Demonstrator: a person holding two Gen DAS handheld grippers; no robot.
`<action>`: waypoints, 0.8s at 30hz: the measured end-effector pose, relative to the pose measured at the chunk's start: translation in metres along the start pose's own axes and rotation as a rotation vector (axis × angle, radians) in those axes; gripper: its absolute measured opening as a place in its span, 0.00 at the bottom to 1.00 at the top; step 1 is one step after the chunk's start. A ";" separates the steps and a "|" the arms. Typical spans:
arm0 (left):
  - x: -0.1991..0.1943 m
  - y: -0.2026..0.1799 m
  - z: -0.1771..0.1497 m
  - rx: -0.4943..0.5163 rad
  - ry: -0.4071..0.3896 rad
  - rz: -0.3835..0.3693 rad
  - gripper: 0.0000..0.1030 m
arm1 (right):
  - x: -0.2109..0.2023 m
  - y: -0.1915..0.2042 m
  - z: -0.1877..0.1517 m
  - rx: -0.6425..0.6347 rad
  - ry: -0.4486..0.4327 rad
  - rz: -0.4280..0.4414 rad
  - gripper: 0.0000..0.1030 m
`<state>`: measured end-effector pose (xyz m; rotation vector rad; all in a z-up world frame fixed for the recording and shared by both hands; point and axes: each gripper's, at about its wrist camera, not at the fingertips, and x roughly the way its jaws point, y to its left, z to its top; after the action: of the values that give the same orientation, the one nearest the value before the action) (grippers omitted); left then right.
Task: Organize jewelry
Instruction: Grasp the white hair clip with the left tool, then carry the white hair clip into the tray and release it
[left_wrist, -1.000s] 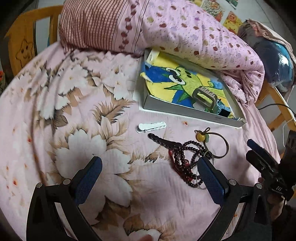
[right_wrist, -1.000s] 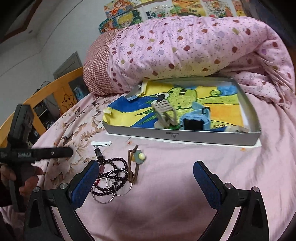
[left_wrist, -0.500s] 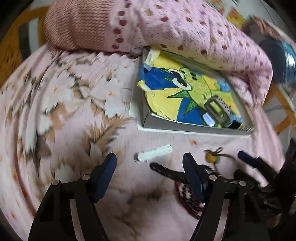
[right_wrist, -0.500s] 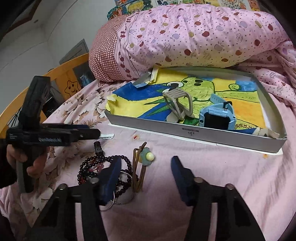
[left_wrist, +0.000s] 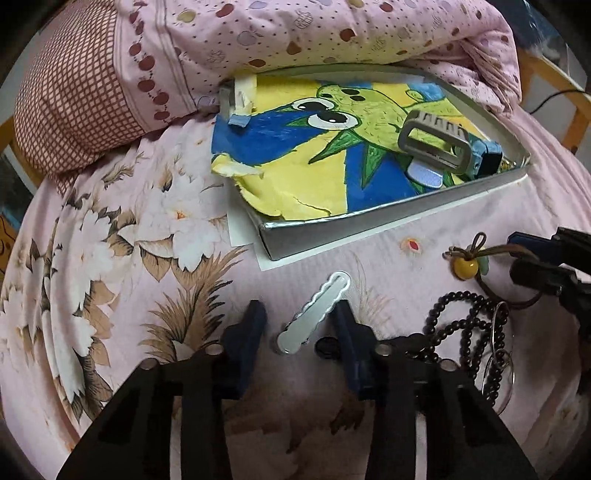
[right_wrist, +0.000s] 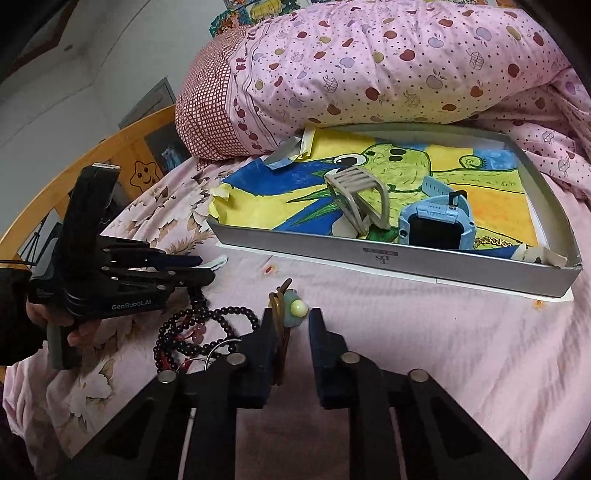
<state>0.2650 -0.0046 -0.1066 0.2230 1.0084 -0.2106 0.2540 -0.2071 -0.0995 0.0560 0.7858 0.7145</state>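
Note:
On the pink floral bedspread a white wavy hair clip lies between the fingers of my left gripper. Its jaws are closing; the right pad is against the clip and the left pad stands clear of it. My right gripper is closing too, with the brown cord bracelet beside its left pad and a gap still showing. The bracelet's yellow bead sits just past the tips. Dark bead strings and metal rings lie to its left. The grey box lies beyond.
The box holds a blue watch and a beige claw clip on a dinosaur drawing. A pink dotted quilt is piled behind it. A hand holds the left gripper. A wooden bed rail curves at the left.
Both pairs of jaws have narrowed from wide. The left gripper rolled, came forward and down around the white clip. The right gripper came closer to the cord bracelet.

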 end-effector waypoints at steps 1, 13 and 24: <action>0.000 -0.001 0.001 0.003 0.005 -0.001 0.23 | 0.000 0.000 0.000 -0.003 0.002 0.000 0.09; -0.024 -0.009 0.001 -0.089 0.016 -0.030 0.11 | -0.031 0.009 0.019 -0.065 -0.118 -0.003 0.04; -0.063 -0.039 0.046 -0.125 -0.139 -0.111 0.11 | -0.084 -0.040 0.056 0.015 -0.309 -0.101 0.04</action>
<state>0.2587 -0.0507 -0.0330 0.0379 0.8935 -0.2594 0.2730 -0.2773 -0.0181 0.1358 0.4944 0.5868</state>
